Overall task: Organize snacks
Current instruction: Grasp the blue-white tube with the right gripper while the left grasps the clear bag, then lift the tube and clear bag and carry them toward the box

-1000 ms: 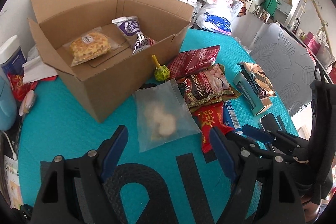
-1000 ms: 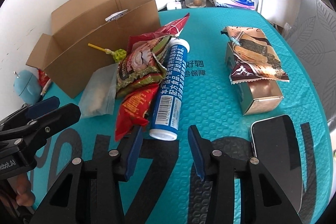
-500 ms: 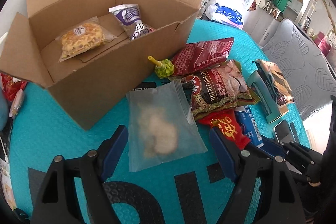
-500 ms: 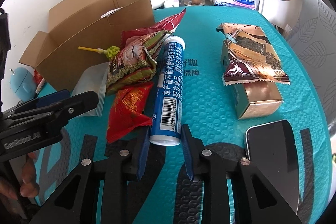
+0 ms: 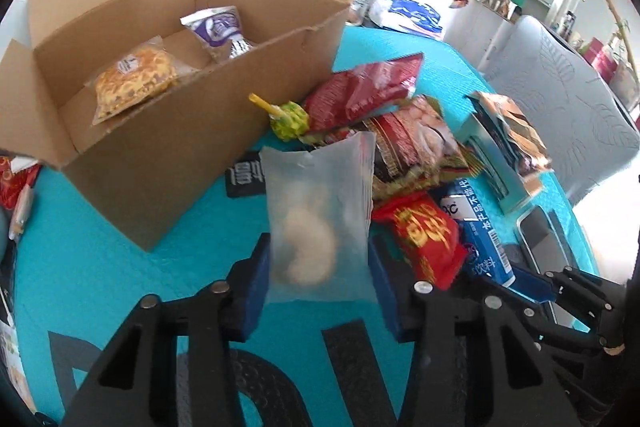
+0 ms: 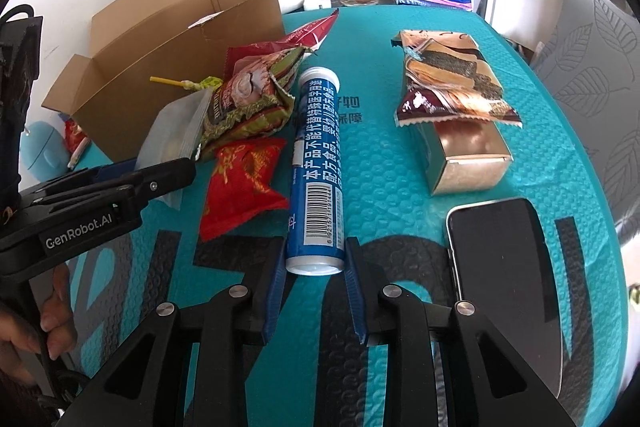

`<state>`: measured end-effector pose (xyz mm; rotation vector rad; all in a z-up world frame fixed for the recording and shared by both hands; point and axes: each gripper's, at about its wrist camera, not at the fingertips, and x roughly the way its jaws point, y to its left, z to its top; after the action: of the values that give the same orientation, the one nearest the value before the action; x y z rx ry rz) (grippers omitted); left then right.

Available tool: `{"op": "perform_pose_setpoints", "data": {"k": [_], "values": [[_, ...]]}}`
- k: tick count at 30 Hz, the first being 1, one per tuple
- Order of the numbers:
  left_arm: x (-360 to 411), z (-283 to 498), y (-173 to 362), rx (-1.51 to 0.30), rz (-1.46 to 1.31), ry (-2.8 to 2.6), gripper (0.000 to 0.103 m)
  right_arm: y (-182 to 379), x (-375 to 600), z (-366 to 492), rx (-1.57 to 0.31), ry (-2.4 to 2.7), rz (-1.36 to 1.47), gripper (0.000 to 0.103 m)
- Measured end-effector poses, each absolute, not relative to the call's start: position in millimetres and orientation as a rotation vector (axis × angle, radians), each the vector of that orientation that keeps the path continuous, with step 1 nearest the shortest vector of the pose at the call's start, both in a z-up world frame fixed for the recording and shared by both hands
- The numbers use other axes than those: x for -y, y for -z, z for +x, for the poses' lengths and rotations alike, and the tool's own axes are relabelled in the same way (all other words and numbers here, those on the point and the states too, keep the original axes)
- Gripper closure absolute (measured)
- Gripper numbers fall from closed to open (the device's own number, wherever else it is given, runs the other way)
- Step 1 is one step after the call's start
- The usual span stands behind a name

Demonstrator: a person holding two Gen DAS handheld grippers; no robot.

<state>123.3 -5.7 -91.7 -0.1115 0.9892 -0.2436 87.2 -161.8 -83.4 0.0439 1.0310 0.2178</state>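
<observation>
Left wrist view: the left tongs [image 5: 318,281] have just been closing, and the clear pouch [image 5: 318,215] is now pinched between the blue pads at its near end, its far end raised. The pouch is judged light and limp, its film slippery, and the pale contents crushable; a hold on the film edges beside the contents is advised rather than across them. The cardboard box [image 5: 168,131] stands ahead and to the left of the tongs, open, with two packets inside.

Right wrist view: the right tongs [image 6: 314,281] are drawn narrow about the near end of the blue tube [image 6: 318,171], which lies on the bench [image 6: 392,163] pointing straight ahead. The tube is judged rigid, smooth and prone to rolling; a grip across its barrel is advised.
</observation>
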Motion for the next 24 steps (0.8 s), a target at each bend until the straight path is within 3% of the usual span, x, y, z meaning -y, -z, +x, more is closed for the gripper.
{"op": "perform_pose_setpoints", "data": {"k": [24], "values": [[15.0, 22.4, 81.9, -1.069, -0.001, 0.374, 0.057, 76.0, 160.3, -18.9, -1.090, -0.242, 0.033, 0.075]]}}
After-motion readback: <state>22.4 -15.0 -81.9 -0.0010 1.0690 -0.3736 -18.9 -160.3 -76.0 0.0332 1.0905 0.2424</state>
